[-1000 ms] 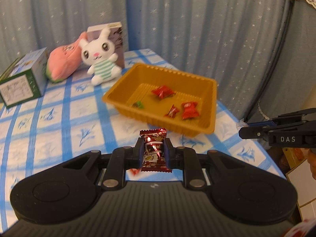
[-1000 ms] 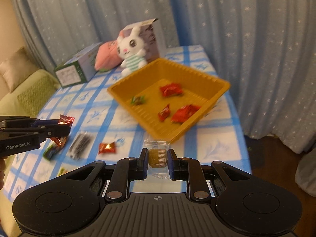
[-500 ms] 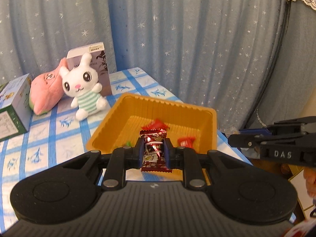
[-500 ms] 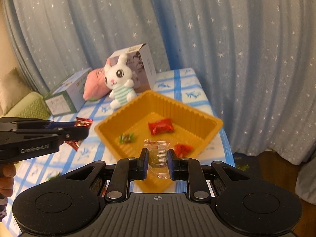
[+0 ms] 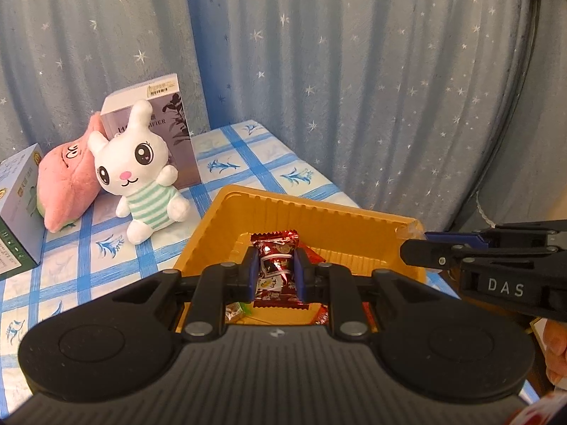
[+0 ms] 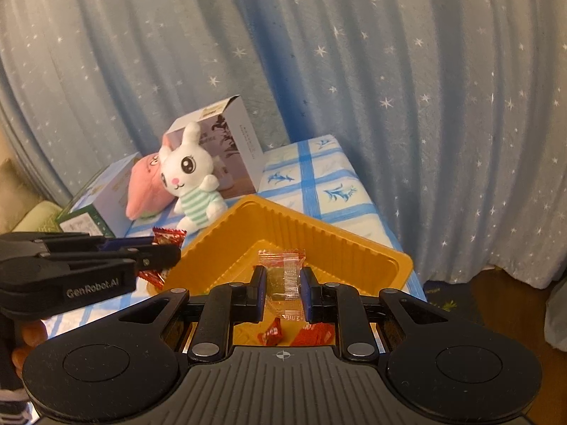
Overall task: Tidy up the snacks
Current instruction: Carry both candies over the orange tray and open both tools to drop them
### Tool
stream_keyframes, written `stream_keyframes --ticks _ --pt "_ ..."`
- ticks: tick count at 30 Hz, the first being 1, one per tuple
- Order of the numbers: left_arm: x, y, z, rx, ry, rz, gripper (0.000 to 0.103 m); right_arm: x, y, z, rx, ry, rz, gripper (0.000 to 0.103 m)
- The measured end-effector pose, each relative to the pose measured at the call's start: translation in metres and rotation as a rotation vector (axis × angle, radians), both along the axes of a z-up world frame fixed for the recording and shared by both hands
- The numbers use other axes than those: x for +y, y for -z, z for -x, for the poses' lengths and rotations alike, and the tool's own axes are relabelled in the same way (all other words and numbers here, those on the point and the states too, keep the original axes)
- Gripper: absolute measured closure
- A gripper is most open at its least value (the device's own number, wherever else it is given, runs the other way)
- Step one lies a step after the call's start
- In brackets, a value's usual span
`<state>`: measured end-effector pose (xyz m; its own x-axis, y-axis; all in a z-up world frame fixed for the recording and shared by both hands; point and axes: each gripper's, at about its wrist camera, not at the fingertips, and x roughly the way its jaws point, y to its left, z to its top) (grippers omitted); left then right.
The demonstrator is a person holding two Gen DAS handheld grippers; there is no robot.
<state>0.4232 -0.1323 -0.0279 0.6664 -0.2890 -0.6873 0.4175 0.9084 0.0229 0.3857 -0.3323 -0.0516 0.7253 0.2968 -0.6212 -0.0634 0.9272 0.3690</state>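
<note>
My left gripper (image 5: 275, 270) is shut on a dark red candy packet (image 5: 275, 269), held over the near part of the yellow tray (image 5: 319, 209). My right gripper (image 6: 282, 283) is shut on a clear wrapper with a brown snack (image 6: 283, 279), also above the yellow tray (image 6: 319, 230). Red wrapped candies (image 6: 294, 334) lie on the tray floor below it, and a green one (image 5: 235, 311) shows under the left fingers. Each gripper appears in the other's view: the right gripper (image 5: 414, 246) at the tray's right corner, the left gripper (image 6: 166, 253) with its red packet (image 6: 166, 239) at the tray's left edge.
A white plush rabbit (image 5: 140, 173), a pink plush (image 5: 65, 184), a purple-white box (image 5: 166, 120) and a green-white box (image 5: 16, 212) stand behind the tray on the blue-checked tablecloth (image 5: 248, 166). Star-patterned curtains (image 5: 354, 71) hang close behind. A person's fingers (image 6: 24, 340) hold the left gripper.
Both grippers have moved forward over the table, each with its snack still pinched. They now hang above the tray, which has come much nearer in both views.
</note>
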Motion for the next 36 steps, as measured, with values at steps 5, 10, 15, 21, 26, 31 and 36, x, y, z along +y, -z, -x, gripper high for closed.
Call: stream_keyframes --ticks 5,10,15,21,26,31,36 --pt "-0.004 0.013 -0.018 0.037 -0.003 -0.009 0.084 -0.001 0.01 -0.015 0.02 0.025 0.0 0.083" --pt "-0.006 0.025 -0.031 0.055 -0.002 -0.025 0.084 -0.003 0.02 -0.024 0.042 0.044 -0.002 0.083" --pt "-0.007 0.035 -0.041 0.074 -0.005 -0.029 0.084 -0.005 0.028 -0.029 0.055 0.061 -0.012 0.083" --pt "-0.008 0.046 -0.055 0.097 -0.014 -0.038 0.083 -0.004 0.037 -0.034 0.075 0.074 -0.014 0.083" --pt "-0.01 0.055 -0.066 0.114 -0.023 -0.046 0.083 -0.005 0.04 -0.036 0.08 0.08 -0.02 0.083" --pt "-0.011 0.061 -0.072 0.119 -0.023 -0.058 0.083 -0.004 0.04 -0.037 0.08 0.083 -0.018 0.083" --pt "-0.007 0.065 -0.073 0.129 -0.03 -0.064 0.083 -0.006 0.04 -0.039 0.081 0.086 -0.017 0.083"
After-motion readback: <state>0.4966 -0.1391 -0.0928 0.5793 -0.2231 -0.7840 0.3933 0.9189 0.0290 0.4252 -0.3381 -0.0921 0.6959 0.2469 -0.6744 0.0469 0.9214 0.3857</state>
